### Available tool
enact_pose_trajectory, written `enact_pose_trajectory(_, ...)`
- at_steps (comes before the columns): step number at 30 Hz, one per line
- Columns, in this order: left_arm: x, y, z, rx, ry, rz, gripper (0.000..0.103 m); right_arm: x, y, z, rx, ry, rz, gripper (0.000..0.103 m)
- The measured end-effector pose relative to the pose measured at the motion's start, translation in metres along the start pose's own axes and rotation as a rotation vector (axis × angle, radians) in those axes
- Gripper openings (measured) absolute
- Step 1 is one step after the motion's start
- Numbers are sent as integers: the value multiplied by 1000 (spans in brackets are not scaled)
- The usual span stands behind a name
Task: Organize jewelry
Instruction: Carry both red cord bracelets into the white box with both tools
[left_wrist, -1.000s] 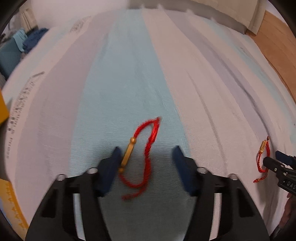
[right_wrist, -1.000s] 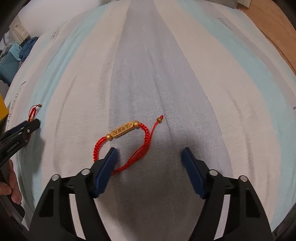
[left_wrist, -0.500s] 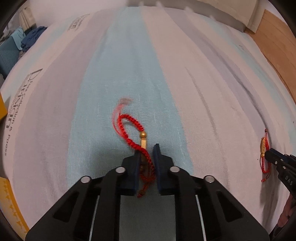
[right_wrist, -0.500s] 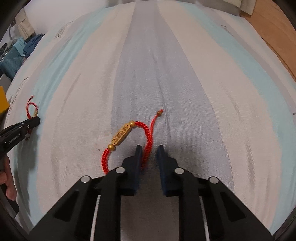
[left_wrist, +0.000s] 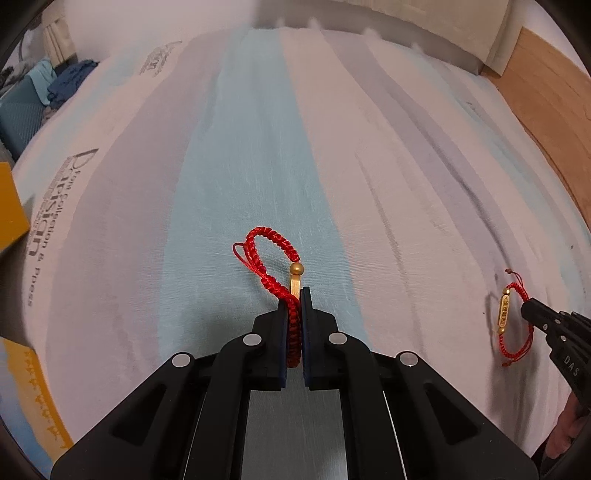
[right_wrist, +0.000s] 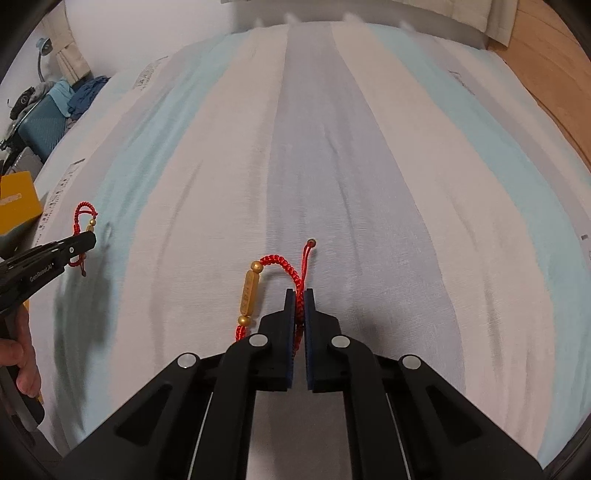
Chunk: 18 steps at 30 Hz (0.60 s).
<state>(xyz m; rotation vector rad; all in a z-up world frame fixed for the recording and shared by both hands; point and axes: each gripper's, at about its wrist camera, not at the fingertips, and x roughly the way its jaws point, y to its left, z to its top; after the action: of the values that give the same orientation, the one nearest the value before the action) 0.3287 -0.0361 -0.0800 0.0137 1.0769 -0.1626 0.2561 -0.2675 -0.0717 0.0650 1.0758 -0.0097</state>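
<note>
Two red braided bracelets, each with a gold bar charm, are held above the striped bedsheet (right_wrist: 424, 192). Left gripper (left_wrist: 294, 295): jaws clamped on the cord of the left bracelet (left_wrist: 271, 254), over the sheet's pale blue stripe. Right gripper (right_wrist: 299, 297): jaws clamped on the cord of the right bracelet (right_wrist: 280, 264), over the grey stripe.

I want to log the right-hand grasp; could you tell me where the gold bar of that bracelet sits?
In the right wrist view, the gold bar hangs just left of the right gripper, which pinches the bracelet's red cord.
</note>
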Motion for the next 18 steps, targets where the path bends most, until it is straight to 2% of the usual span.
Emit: enact_pose_trajectory(18,-80,11,-34,-20,-36,-16,4,-75,25,-21,-17,-66,8,3)
